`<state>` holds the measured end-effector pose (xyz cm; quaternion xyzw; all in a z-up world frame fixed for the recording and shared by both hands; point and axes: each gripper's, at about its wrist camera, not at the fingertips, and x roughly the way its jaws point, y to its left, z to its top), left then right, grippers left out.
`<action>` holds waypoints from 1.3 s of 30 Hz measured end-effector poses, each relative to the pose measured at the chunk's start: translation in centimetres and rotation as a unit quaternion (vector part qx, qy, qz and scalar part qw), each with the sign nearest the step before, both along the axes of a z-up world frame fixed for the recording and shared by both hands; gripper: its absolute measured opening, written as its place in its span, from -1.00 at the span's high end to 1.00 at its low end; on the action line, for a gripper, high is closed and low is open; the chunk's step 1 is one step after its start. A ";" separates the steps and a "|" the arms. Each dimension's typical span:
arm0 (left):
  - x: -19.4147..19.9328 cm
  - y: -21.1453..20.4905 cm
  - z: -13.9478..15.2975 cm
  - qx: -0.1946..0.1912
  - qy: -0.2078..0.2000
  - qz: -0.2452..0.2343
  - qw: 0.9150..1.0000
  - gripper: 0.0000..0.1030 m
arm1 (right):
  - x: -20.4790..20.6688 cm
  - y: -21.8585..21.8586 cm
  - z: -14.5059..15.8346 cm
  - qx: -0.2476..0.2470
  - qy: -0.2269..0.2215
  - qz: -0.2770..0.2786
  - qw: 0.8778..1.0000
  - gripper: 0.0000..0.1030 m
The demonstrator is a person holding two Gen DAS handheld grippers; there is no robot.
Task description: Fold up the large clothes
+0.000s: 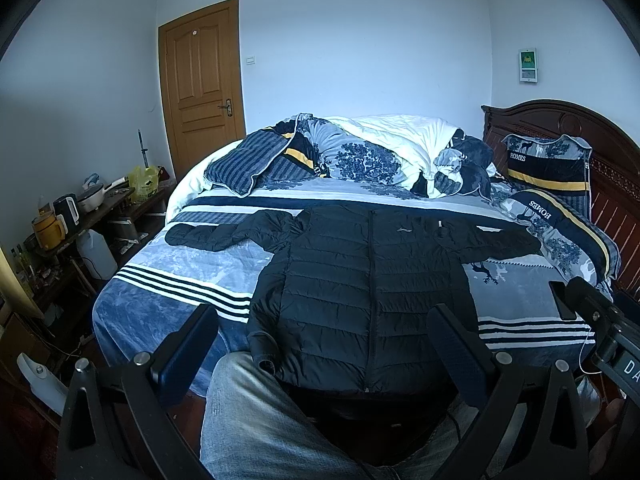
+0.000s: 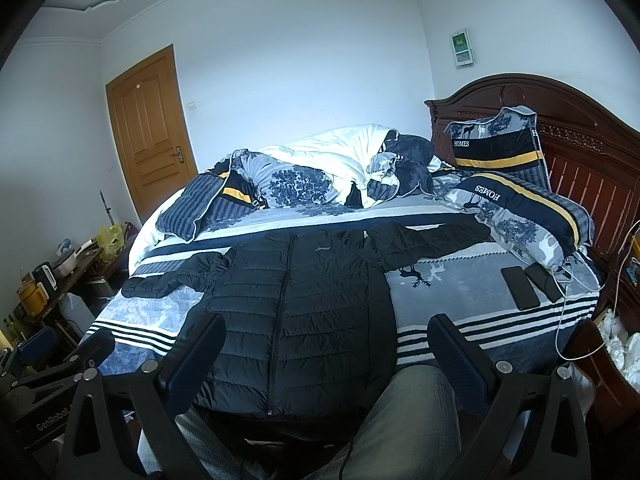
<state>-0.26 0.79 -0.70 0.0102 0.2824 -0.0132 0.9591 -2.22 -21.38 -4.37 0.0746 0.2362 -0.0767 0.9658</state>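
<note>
Black puffer jacket (image 1: pixel 372 280) lies flat, zip axis running near-to-far, sleeves out L/R, its hem just ahead of left gripper (image 1: pixel 320 344) & right gripper (image 2: pixel 326 348), both wide open, empty, about equally near.

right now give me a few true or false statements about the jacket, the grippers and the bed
1. The black puffer jacket lies front up with its zip closed. True.
2. The left gripper is clamped on a sleeve. False: its fingers stand apart, holding nothing, short of the jacket.
3. Both sleeves are spread out to the sides. True.
4. The right gripper holds the hem. False: it is open and empty.
5. Two dark phones lie on the bedspread on the headboard side of the jacket. True.
6. The wooden door stands wide open. False: it is shut.
</note>
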 end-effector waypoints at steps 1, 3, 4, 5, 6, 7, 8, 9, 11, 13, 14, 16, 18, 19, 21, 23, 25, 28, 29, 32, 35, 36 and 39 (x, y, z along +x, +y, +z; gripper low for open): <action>0.0 0.0 0.0 -0.001 0.000 0.000 1.000 -1.00 | 0.0 0.0 0.0 0.000 0.000 0.000 1.000 -0.98; 0.0 0.0 0.0 0.000 0.000 0.000 1.000 -1.00 | 0.0 0.0 0.1 0.000 0.000 0.000 1.000 -0.98; 0.0 0.0 0.0 0.000 0.000 0.000 1.000 -1.00 | 0.0 0.0 0.1 0.000 0.000 0.000 1.000 -0.98; 0.0 0.0 0.0 0.000 0.000 0.000 1.000 -1.00 | 0.0 0.0 0.1 0.000 0.000 0.000 1.000 -0.98; 0.0 0.0 0.0 0.000 0.000 0.000 1.000 -1.00 | 0.0 0.0 0.1 0.000 0.000 0.000 1.000 -0.98; 0.0 0.0 0.0 0.000 -0.001 0.000 1.000 -1.00 | 0.0 0.0 0.1 0.000 0.000 0.000 1.000 -0.98; 0.0 0.0 0.0 0.000 -0.001 0.000 1.000 -1.00 | 0.0 0.0 0.1 0.000 -0.001 0.000 1.000 -0.98; 0.0 0.0 0.0 0.000 -0.001 0.000 1.000 -1.00 | 0.0 0.0 0.1 0.000 -0.001 0.000 1.000 -0.98; 0.0 0.0 0.0 0.000 0.000 0.000 1.000 -1.00 | 0.0 0.0 0.1 0.000 0.000 0.000 1.000 -0.98; 0.0 0.0 0.0 0.000 0.000 0.000 1.000 -1.00 | 0.0 0.0 0.1 0.000 -0.001 0.001 1.000 -0.98; 0.0 0.0 0.0 0.000 0.000 0.000 1.000 -1.00 | 0.0 0.0 0.1 -0.001 -0.001 0.000 1.000 -0.98; 0.0 -0.1 0.0 0.000 0.000 0.000 1.000 -1.00 | 0.0 0.0 0.1 0.000 0.000 0.000 1.000 -0.98; 0.0 -0.1 0.0 0.000 0.000 0.000 1.000 -1.00 | 0.0 0.0 0.1 0.000 -0.001 0.000 1.000 -0.98; 0.0 -0.1 0.0 0.000 0.000 0.000 1.000 -1.00 | 0.0 0.1 0.1 -0.001 -0.001 0.000 1.000 -0.98; 0.0 -0.1 0.0 0.000 0.000 0.000 1.000 -1.00 | 0.0 0.0 0.1 0.000 0.000 0.000 1.000 -0.98; -0.1 -0.1 0.0 0.000 0.000 0.000 1.000 -1.00 | 0.0 0.0 0.1 0.001 0.000 0.000 1.000 -0.98; -0.1 0.0 0.0 0.000 0.000 0.000 1.000 -1.00 | 0.0 0.1 0.3 0.000 0.000 0.000 1.000 -0.98; -0.1 0.0 0.0 0.000 0.000 0.000 1.000 -1.00 | 0.1 0.1 0.3 0.000 0.000 0.001 1.000 -0.98; -0.2 0.0 0.0 0.000 0.000 0.000 1.000 -1.00 | 0.0 0.1 0.2 0.000 0.000 0.001 1.000 -0.98; -0.2 0.0 0.0 0.001 0.000 0.000 1.000 -1.00 | 0.0 0.1 0.3 0.000 0.000 0.000 1.000 -0.98; -0.1 0.0 0.0 0.001 0.000 0.000 1.000 -1.00 | 0.0 0.1 0.2 0.000 0.000 0.000 1.000 -0.98; -0.2 0.0 0.0 0.001 0.001 0.000 1.000 -1.00 | 0.0 0.1 0.2 0.000 0.000 0.000 1.000 -0.98; -0.2 0.0 0.0 0.001 0.001 0.000 1.000 -1.00 | 0.0 0.1 0.2 0.000 0.000 0.000 1.000 -0.98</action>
